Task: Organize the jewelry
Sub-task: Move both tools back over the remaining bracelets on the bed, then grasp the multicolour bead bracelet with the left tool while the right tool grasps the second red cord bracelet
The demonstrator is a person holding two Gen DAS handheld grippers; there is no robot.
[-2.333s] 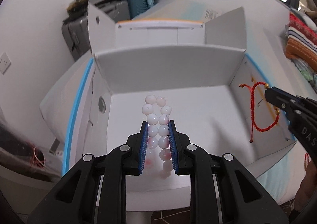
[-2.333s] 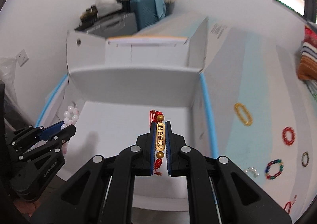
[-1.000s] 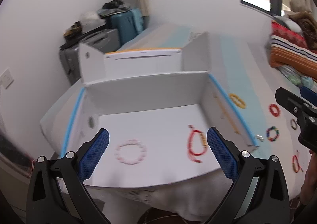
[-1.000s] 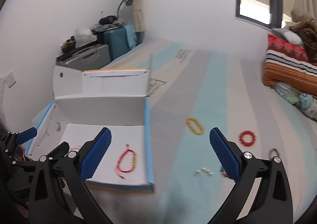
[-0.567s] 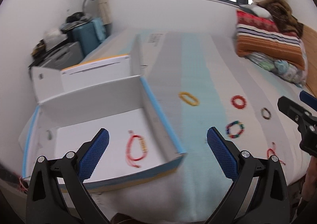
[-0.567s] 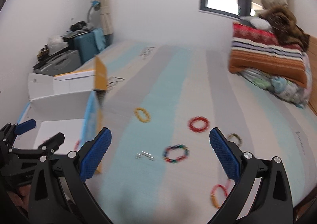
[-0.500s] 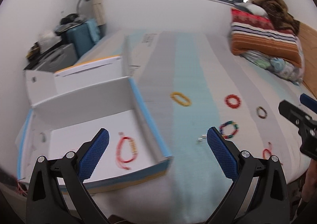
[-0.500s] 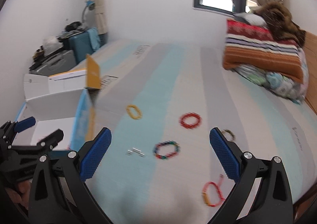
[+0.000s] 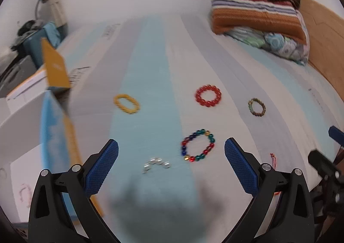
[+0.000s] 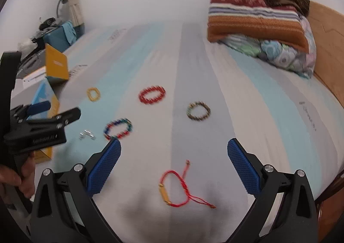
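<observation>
My left gripper [image 9: 171, 165] is open and empty above the bed, over a small clear-bead piece [image 9: 156, 163] and a multicolour bead bracelet [image 9: 198, 145]. A yellow bracelet [image 9: 126, 103], a red bead bracelet [image 9: 208, 95] and a brown-green bracelet [image 9: 257, 107] lie farther off. My right gripper [image 10: 174, 166] is open and empty above a red cord bracelet with a gold bar [image 10: 175, 188]. The white box [image 9: 23, 118] stands at the left with a pink bead bracelet [image 9: 24, 193] inside.
Folded blankets [image 10: 255, 19] are piled at the far right by a wooden headboard [image 10: 329, 34]. Suitcases and clutter [image 10: 53, 36] stand beyond the bed at the left. The left gripper shows in the right wrist view [image 10: 43, 122].
Both grippers let go of their bracelets in the box, opened wide, and swung right from the box to the loose bracelets on the bed.
</observation>
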